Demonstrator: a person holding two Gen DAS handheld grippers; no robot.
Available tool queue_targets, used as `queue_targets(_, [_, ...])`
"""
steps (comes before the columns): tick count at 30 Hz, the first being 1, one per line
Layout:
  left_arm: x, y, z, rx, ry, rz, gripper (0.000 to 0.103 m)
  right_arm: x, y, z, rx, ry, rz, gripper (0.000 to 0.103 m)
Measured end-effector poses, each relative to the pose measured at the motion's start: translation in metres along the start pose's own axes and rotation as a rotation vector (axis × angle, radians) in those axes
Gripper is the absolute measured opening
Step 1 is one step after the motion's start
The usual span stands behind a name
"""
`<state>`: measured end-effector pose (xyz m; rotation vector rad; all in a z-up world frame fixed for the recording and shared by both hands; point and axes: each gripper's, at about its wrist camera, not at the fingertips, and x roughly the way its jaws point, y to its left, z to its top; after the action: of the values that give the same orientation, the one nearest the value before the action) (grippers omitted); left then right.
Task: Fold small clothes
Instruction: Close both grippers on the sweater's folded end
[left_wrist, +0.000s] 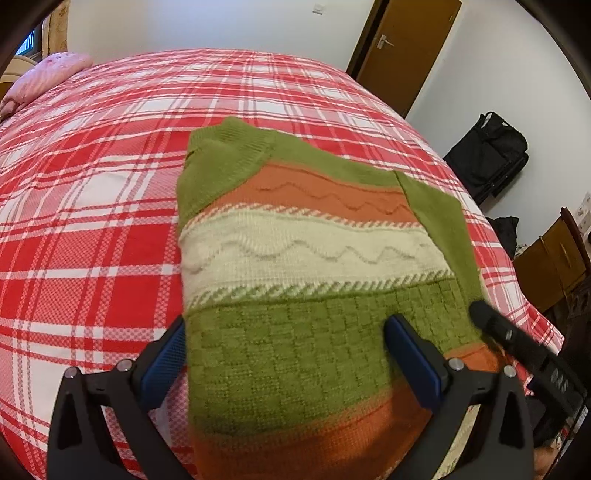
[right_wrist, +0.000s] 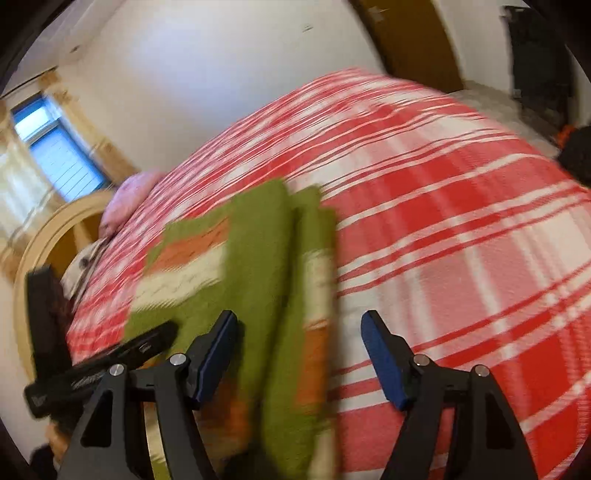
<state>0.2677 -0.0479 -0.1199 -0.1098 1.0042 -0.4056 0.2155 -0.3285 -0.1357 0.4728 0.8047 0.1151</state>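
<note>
The little sweater (left_wrist: 310, 258) lies flat on the bed (left_wrist: 92, 166), sleeves tucked in. Both the left gripper (left_wrist: 286, 332) and the right gripper (right_wrist: 299, 332) have jaws wide open, holding nothing. I think each should pinch a bottom corner, then lift together and fold it evenly toward the neck.

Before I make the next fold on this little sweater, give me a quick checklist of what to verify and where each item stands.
1. Left claw open, hem of the sweater between its fingers: ok.
2. Right claw open over the sweater's right edge: ok.
3. Right sleeve folded in over the body: ok.
4. Left side folded in: cannot tell; its edge looks straight, no sleeve shows.
5. Sweater lying flat on the plaid bedspread: ok in the left wrist view; the right wrist view is blurred.
6. Bedspread beyond the collar free for the fold: ok.
</note>
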Motion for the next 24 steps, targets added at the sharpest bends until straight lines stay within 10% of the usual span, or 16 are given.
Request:
queue_targets(14, [0.002, -0.005, -0.002, 0.011, -0.016, 0.009, 0.103, 0.019, 0.026, -0.004, -0.105, 0.013, -0.022, 0.073])
queue_targets(24, [-0.002, -0.008, -0.005, 0.028, -0.052, -0.007, 0.089, 0.020, 0.027, -0.005, -0.140, 0.009, 0.011, 0.048])
